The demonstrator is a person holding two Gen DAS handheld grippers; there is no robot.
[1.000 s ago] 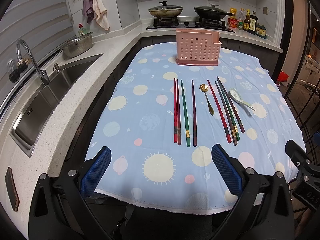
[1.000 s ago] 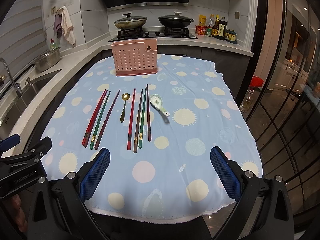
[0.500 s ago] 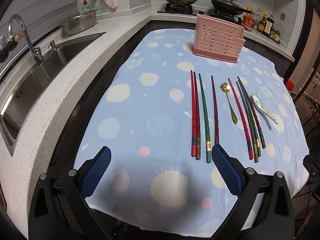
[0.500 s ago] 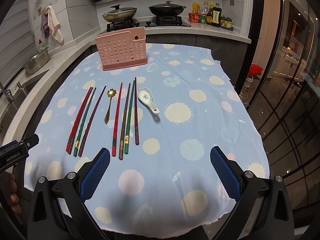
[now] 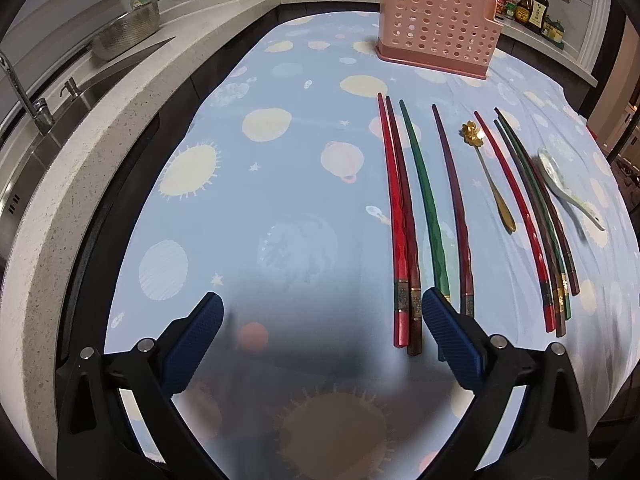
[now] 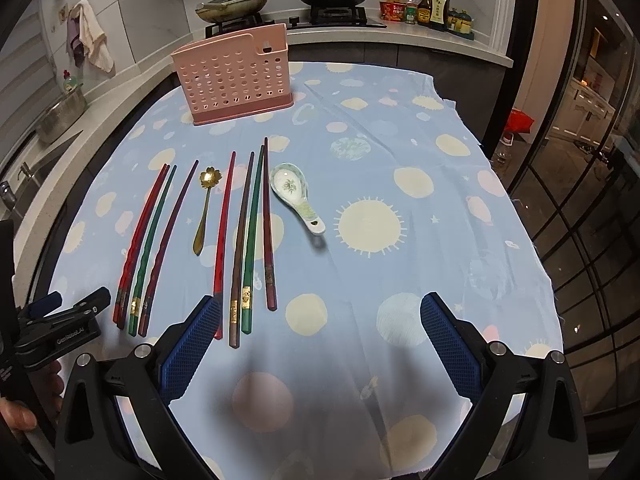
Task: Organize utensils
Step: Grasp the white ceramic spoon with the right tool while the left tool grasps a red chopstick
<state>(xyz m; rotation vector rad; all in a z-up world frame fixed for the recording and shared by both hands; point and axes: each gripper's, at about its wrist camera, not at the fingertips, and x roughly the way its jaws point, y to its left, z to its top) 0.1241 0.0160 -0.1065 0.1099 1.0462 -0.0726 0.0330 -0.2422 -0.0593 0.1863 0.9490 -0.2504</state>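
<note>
A pink perforated utensil holder (image 5: 438, 36) (image 6: 234, 78) stands at the far end of the blue spotted tablecloth (image 5: 288, 184) (image 6: 400, 208). Several red, green and dark chopsticks lie in two groups, left (image 5: 416, 216) (image 6: 150, 240) and right (image 5: 528, 216) (image 6: 248, 232). A gold flower spoon (image 5: 486, 172) (image 6: 205, 208) lies between them. A white ceramic spoon (image 5: 564, 184) (image 6: 296, 196) lies at the right. My left gripper (image 5: 320, 332) is open and empty, its right finger over the left group's near ends. My right gripper (image 6: 320, 332) is open and empty, near the right group's ends.
A stone counter with a sink (image 5: 36, 136) and a metal bowl (image 5: 128, 34) runs along the left. A stove with pans (image 6: 280, 0) and sauce bottles (image 6: 432, 8) sits behind the table. Glass doors (image 6: 580, 200) stand at the right. The left gripper shows in the right wrist view (image 6: 60, 320).
Both grippers have moved forward and lower over the table. The left one has shifted toward the left chopstick group, the right one toward the right group. Nothing on the table has moved.
</note>
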